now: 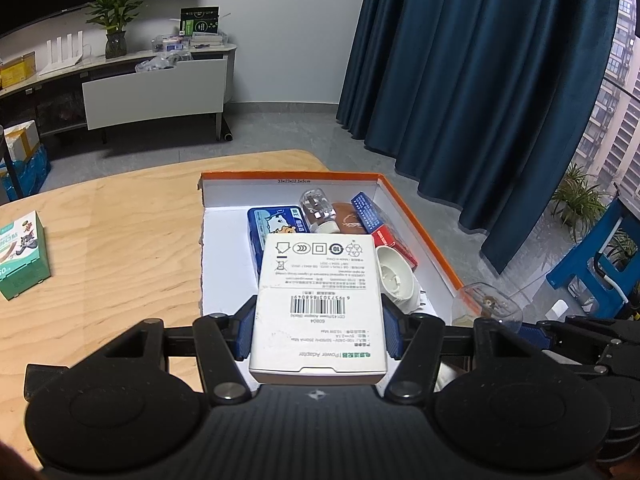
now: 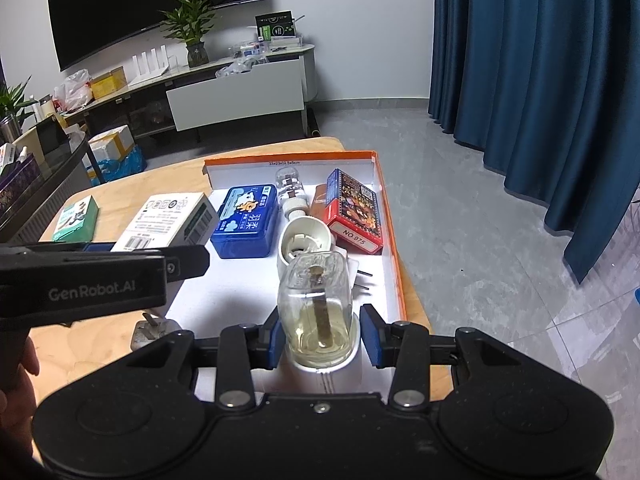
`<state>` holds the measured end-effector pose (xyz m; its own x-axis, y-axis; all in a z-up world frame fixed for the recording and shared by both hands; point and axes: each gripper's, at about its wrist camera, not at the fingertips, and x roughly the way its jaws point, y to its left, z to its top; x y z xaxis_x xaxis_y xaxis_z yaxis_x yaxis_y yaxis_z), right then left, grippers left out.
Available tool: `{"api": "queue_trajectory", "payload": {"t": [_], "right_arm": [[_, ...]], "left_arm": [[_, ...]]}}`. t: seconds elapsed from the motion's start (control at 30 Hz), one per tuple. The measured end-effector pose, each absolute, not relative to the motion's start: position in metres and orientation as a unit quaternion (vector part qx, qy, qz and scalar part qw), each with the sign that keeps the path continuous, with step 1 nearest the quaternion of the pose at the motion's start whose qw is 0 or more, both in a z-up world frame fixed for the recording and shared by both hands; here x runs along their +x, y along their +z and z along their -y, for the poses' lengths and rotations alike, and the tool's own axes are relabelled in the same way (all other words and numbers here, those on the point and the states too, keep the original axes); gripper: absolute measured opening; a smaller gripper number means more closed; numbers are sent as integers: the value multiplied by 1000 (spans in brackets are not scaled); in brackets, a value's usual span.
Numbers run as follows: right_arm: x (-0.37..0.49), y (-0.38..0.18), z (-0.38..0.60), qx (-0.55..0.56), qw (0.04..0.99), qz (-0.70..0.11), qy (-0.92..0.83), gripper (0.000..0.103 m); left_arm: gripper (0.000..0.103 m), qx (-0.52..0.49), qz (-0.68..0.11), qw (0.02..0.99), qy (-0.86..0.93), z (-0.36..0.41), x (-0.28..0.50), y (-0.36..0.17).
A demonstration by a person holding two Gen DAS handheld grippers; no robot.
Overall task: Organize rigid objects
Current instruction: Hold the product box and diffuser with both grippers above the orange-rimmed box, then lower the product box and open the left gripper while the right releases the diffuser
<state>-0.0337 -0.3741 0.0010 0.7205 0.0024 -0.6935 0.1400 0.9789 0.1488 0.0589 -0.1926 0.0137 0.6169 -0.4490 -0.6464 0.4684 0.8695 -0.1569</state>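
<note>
My left gripper [image 1: 318, 332] is shut on a white power adapter box [image 1: 320, 304] and holds it over the orange-rimmed tray [image 1: 420, 216]; the box also shows in the right wrist view [image 2: 168, 220]. My right gripper [image 2: 322, 338] has a clear glass bottle [image 2: 318, 308] with yellowish liquid between its pads; the left pad touches it, the right pad stands a little apart. The tray [image 2: 394, 248] holds a blue tin [image 2: 246, 222], a clear bottle [image 2: 292, 194], a white round socket [image 2: 304, 240] and a red card box [image 2: 354, 212].
A green box [image 1: 22, 256] stands on the wooden table [image 1: 120, 240] at the left and shows in the right wrist view [image 2: 76, 218]. A white plug [image 2: 154, 328] lies near the tray's front left. The table edge and grey floor lie to the right.
</note>
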Motion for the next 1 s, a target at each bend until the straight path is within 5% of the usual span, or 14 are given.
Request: {"api": "queue_trajectory", "payload": {"t": [1.0], "right_arm": [[-15, 7, 375, 100, 916, -386, -42, 49]], "left_arm": [[60, 22, -382, 888, -257, 197, 82, 14]]}}
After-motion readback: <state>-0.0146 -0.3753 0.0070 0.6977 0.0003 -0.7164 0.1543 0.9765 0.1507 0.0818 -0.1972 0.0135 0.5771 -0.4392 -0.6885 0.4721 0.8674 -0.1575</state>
